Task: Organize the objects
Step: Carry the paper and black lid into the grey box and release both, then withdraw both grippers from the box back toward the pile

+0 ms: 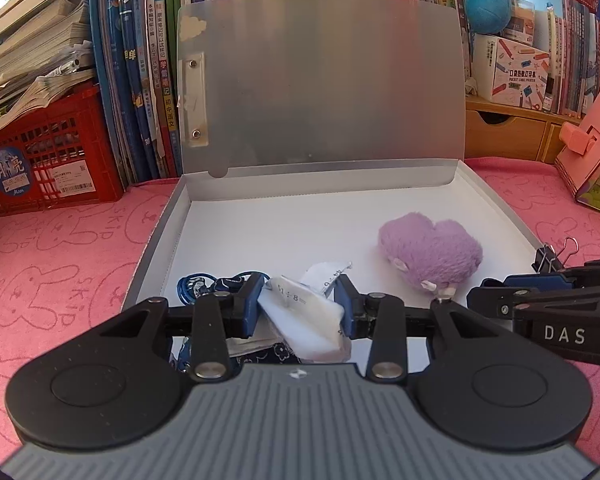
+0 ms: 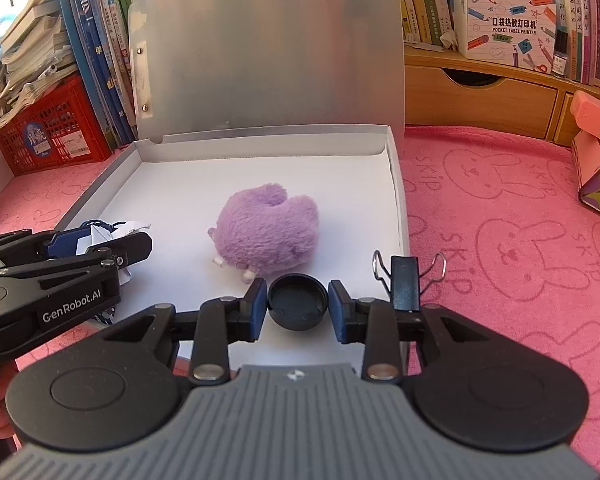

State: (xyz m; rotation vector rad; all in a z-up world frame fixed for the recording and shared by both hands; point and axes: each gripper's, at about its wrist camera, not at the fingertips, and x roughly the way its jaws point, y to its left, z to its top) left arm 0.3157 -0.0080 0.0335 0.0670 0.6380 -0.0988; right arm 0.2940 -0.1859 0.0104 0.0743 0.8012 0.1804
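Left gripper [image 1: 300, 304]: closed down on a folded white paper [image 1: 304, 312] with printed sums; both blue pads press its sides, low over the near left part of the box.
Right gripper [image 2: 298, 306]: set around a small black round cap [image 2: 298, 307]; the left pad touches its side, the right pad sits just beside it, and whether it touches I cannot tell.
Box [image 2: 396, 184]: flat, white inside, grey lid standing upright at the back, resting on the pink bunny-print cloth [image 2: 500, 240] that covers the desk.
Purple plush toy [image 2: 268, 234]: lying inside the box, near its middle, just beyond the cap.
Dark blue cloth [image 1: 204, 284]: bunched in the near left corner of the box, under and beside the paper.
Binder clip [image 2: 405, 282]: black, clipped on the box's near right edge, wire handles up.
Background: red crate [image 1: 48, 160] left, books [image 1: 140, 60] behind the lid.
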